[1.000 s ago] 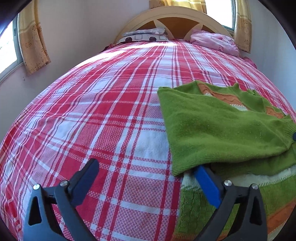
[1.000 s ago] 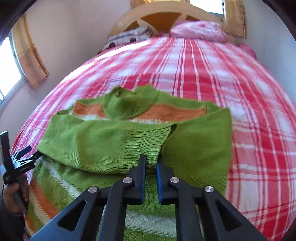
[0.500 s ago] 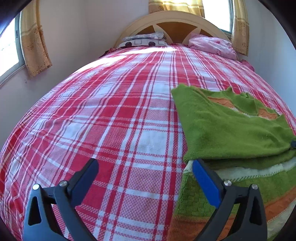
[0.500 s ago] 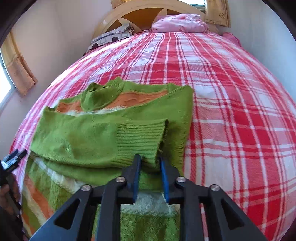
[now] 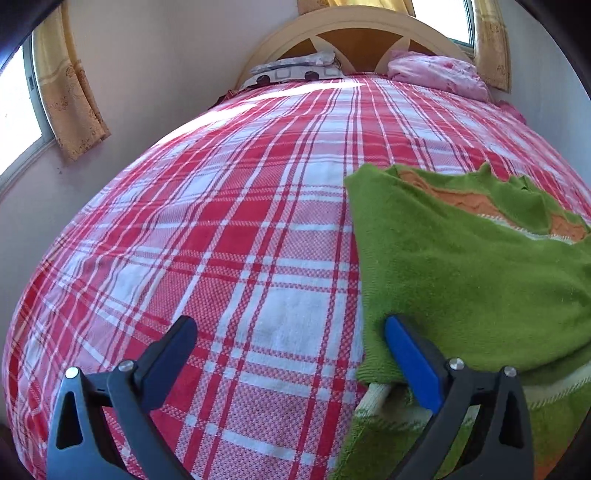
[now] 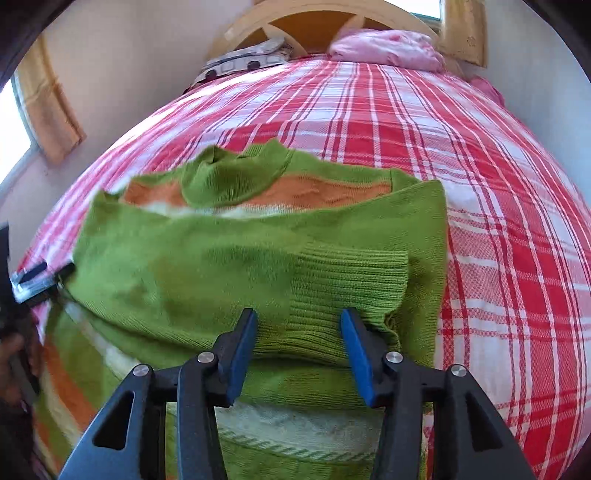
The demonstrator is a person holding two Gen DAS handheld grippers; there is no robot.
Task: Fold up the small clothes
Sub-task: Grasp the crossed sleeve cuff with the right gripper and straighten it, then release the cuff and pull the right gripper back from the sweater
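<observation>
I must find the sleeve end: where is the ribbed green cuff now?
In the right wrist view, the ribbed green cuff lies low and centre on the folded green sweater, just beyond the right gripper.

We are in a bedroom at home: a bed under a red-and-white plaid bedspread [image 5: 229, 258], an arched wooden headboard [image 5: 354, 33] at the far end with pillows [image 5: 436, 72] against it (one pink), and yellow curtains [image 5: 70, 92] at the left window.

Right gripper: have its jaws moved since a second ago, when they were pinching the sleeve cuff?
Yes. The right gripper has just been opening; the ribbed sleeve cuff lies flat on the green sweater, between the jaws, released.
</observation>
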